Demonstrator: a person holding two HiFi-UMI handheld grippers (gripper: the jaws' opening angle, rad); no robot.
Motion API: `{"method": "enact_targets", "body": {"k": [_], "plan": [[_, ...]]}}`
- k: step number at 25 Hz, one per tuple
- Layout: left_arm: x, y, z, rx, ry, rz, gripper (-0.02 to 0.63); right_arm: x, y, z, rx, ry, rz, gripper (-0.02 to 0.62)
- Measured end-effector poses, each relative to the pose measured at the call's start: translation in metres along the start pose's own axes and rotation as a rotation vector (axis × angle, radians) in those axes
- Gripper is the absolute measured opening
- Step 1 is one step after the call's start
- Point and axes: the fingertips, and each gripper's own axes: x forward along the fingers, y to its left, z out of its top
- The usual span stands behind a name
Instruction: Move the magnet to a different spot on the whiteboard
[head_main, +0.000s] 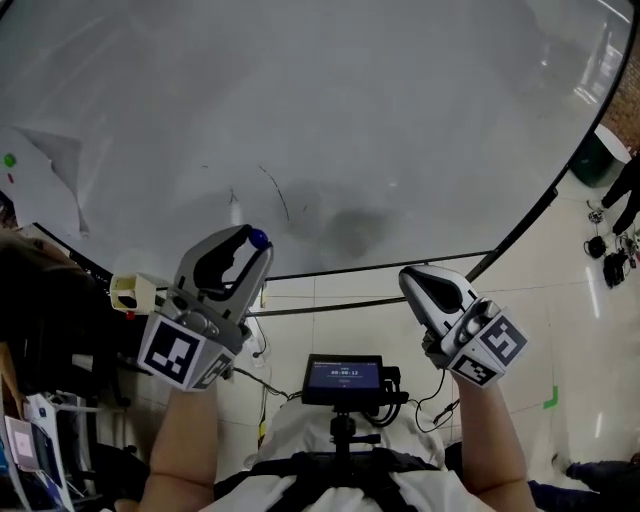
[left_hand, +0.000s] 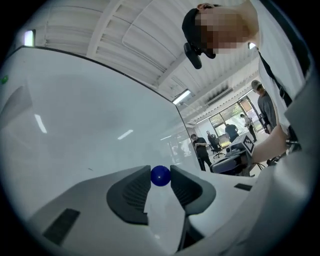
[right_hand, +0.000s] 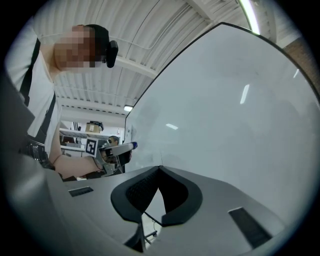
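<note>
Closest to the person, both hands are raised in front of the whiteboard (head_main: 330, 120), low down by its bottom rail. The job sits entirely with the left gripper (head_main: 252, 250). Its 2 fingers (left_hand: 131, 192) are pinched on the magnet (head_main: 258, 239), a small blue ball caught right at their tips. The gap between them is no wider than the ball itself. Being round, the magnet has no long axis to line up, so what counts is that it sticks out past the fingertips toward the whiteboard's face. From the head view it sits just above the bottom rail, left of the whiteboard's middle. I cannot tell whether it touches the white face or hangs just clear of it.

The right gripper (head_main: 412, 282) is further right along the same rail. Its fingers (right_hand: 142, 192) are closed tip to tip on nothing. It is well apart from the magnet and, to my eye, has no part in the coming move.

Beyond the ball, the whiteboard offers plenty of bare face above and to the right. There are faint pen strokes (head_main: 275, 195) just above the magnet. A sheet of paper (head_main: 45, 180) is stuck at the far left edge. I would expect the left hand to carry the ball along the face and set it down on bare white, clear of both.
</note>
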Motion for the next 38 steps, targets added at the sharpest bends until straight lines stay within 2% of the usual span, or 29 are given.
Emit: {"method": "enact_targets", "body": {"k": [7, 15, 24, 32, 38], "plan": [[-0.004, -0.037, -0.029, -0.104, 0.087, 0.065, 0.156, -0.033, -0.012, -0.01, 0.05, 0.0, 0.042, 0.034], [-0.017, -0.061, -0.052, -0.204, 0.1, 0.101, 0.156, -0.051, -0.012, -0.028, 0.08, 0.034, 0.096, 0.034], [-0.04, -0.088, -0.096, -0.331, 0.149, 0.133, 0.156, -0.062, 0.0, -0.053, 0.109, 0.07, 0.131, 0.034], [-0.044, -0.108, -0.104, -0.331, 0.178, 0.112, 0.155, -0.06, 0.007, -0.056, 0.116, 0.066, 0.147, 0.033], [-0.047, -0.103, -0.104, -0.356, 0.175, 0.158, 0.158, -0.061, 0.01, -0.052, 0.116, 0.058, 0.151, 0.034]]}}
